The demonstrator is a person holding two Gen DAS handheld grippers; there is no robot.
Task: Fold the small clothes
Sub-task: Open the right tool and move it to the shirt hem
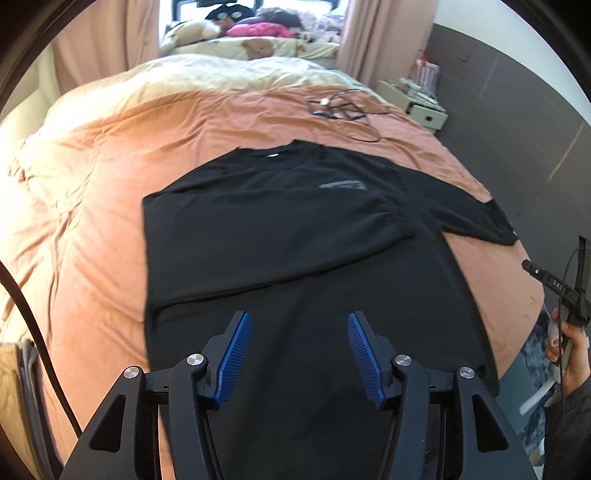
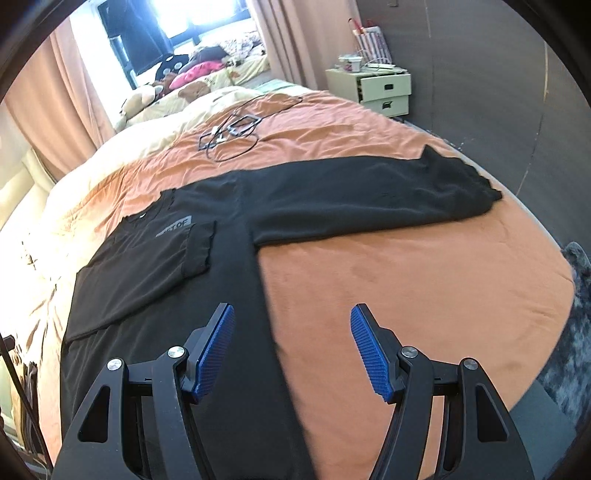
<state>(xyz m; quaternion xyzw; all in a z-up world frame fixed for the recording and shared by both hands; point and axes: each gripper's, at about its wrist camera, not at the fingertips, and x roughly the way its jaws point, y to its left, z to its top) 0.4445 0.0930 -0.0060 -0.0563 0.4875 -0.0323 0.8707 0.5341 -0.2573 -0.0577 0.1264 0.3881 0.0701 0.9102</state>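
Orange bedding covers the bed (image 1: 110, 184), and it is wrinkled on the side away from the wall. On the middle of this bed a black shirt (image 1: 295, 258) lies flat, with the collar turned to the window side and the hem turned to the cameras. One long sleeve is already folded across the chest of the shirt, so its cuff lies just under a grey printed label (image 2: 175, 226). The other sleeve (image 2: 369, 195) is spread out straight over the bedding, toward the dark wall, and its cuff lies near the edge of the bed.

Beyond the shirt collar, a bundle of black cables (image 2: 229, 134) lies on the bedding, well apart from the shirt. Behind the bed, near the window, there are soft toys and a pink cushion (image 1: 258, 29). A pale bedside cabinet (image 2: 384, 90) with two drawers stands beside the bed, against the dark wall.

The left gripper (image 1: 299, 354) hovers above the lower part of the shirt; its blue pads stand apart and nothing is between them. The right gripper (image 2: 291, 350) hovers over the side edge of the shirt, where black cloth meets orange bedding; it is also released and holds nothing. In the left wrist view, a hand (image 1: 565, 354) holding the right gripper appears at the edge, beside the bed.
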